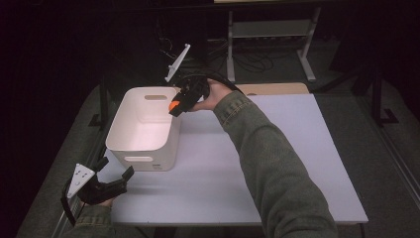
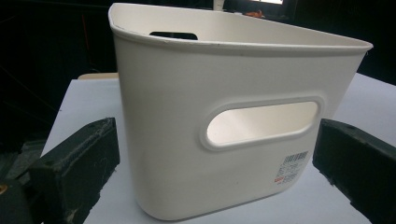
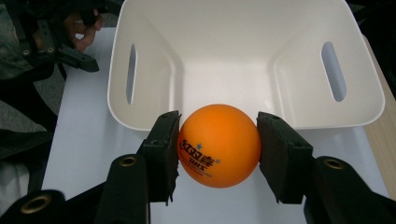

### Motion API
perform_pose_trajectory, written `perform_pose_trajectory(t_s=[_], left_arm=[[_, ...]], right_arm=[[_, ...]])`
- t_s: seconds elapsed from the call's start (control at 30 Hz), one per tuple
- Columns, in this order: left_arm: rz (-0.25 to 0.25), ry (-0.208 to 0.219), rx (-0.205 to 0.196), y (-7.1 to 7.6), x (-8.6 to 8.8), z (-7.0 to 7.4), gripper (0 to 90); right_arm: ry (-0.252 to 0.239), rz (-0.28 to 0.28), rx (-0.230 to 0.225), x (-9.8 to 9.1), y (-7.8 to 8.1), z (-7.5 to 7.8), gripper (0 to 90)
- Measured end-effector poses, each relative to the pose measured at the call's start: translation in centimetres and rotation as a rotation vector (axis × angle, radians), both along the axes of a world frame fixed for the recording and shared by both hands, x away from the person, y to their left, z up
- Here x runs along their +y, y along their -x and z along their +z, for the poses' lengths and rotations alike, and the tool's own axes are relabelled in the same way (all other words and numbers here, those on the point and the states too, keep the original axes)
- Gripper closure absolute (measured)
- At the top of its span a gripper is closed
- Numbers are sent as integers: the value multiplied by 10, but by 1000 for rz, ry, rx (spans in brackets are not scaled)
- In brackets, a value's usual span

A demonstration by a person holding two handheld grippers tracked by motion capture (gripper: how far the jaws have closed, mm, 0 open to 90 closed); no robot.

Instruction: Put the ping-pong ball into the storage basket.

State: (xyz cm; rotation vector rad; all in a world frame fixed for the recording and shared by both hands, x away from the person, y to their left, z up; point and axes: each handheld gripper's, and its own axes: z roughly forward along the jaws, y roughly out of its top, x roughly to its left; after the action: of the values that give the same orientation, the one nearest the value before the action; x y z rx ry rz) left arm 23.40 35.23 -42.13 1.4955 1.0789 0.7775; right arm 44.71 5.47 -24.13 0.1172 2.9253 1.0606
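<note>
On the table (image 1: pixel 277 163), the largest thing is a white bin (image 1: pixel 143 130), open-topped, with a slot handle in each end wall; it stands near the table's left edge and looks bare inside. Next in size is the person's right sleeve (image 1: pixel 267 163), reaching across to the bin's far right corner. At that corner the right gripper (image 3: pixel 218 145) is clamped on an orange ball (image 3: pixel 219 144), its pads pressing the ball at its two sides, just outside the bin's rim and above the tabletop. The left gripper (image 1: pixel 116 171) rests low by the bin's near end with its jaws wide apart, the bin's end wall between them but untouched.

Smallest is the ball, a printed table-tennis ball by its look: likely very light, hollow, smooth and rigid yet thin-shelled, so it could squirt out of an off-centre grip or dent under a hard squeeze. Holding across its widest line, as now, seems soundest. It would probably bounce if let go from high, so a low release inside the bin looks wise.
</note>
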Motion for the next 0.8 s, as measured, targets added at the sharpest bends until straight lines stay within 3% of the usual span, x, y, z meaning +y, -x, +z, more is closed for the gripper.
perform_pose_trajectory(t_s=[0.8], left_arm=[[6,7,2,0,1,0,0]], right_arm=[[-22,25,-6,33,-11,3,499]])
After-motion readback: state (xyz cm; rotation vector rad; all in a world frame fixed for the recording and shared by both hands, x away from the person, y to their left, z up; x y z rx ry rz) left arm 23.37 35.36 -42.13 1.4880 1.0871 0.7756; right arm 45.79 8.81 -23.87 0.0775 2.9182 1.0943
